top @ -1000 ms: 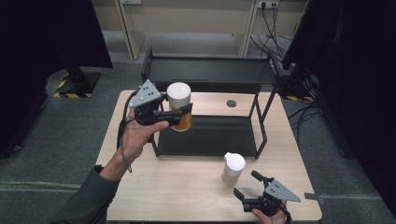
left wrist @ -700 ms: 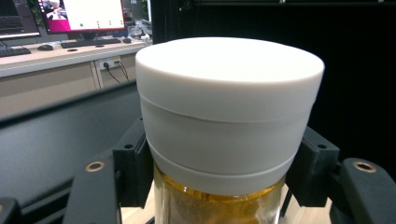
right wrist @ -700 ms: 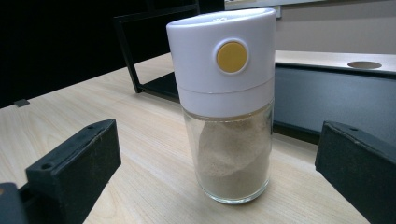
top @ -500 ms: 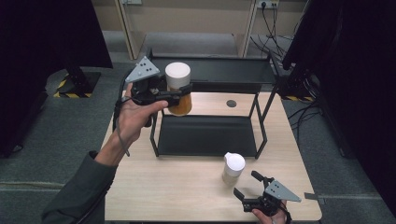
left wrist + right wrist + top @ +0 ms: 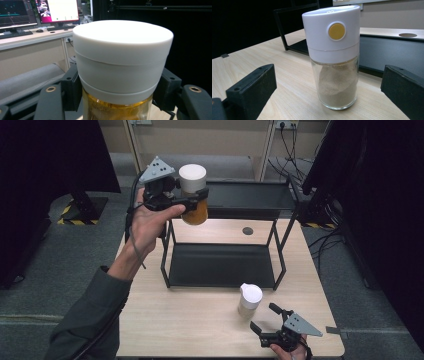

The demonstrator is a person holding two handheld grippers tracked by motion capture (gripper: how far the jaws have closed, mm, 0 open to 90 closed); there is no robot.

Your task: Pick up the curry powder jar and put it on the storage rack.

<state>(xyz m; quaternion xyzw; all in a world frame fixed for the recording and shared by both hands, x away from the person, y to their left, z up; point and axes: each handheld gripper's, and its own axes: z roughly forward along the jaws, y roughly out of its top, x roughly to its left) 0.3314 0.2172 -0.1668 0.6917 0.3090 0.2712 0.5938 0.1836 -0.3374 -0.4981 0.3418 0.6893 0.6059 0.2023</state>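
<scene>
With the left gripper point(image 5: 196, 202) clenched on the amber jar point(image 5: 194, 210), keep it upright and set it on the top shelf point(image 5: 250, 196) just ahead, while the right gripper point(image 5: 265, 320) waits released.

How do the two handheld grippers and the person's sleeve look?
Each gripper, left gripper and right gripper, is black with two blocky jaws and a grey three-cornered plate on top, dotted with small holes. A dark cable trails from the left one. The left forearm wears a grey-green sleeve.
</scene>
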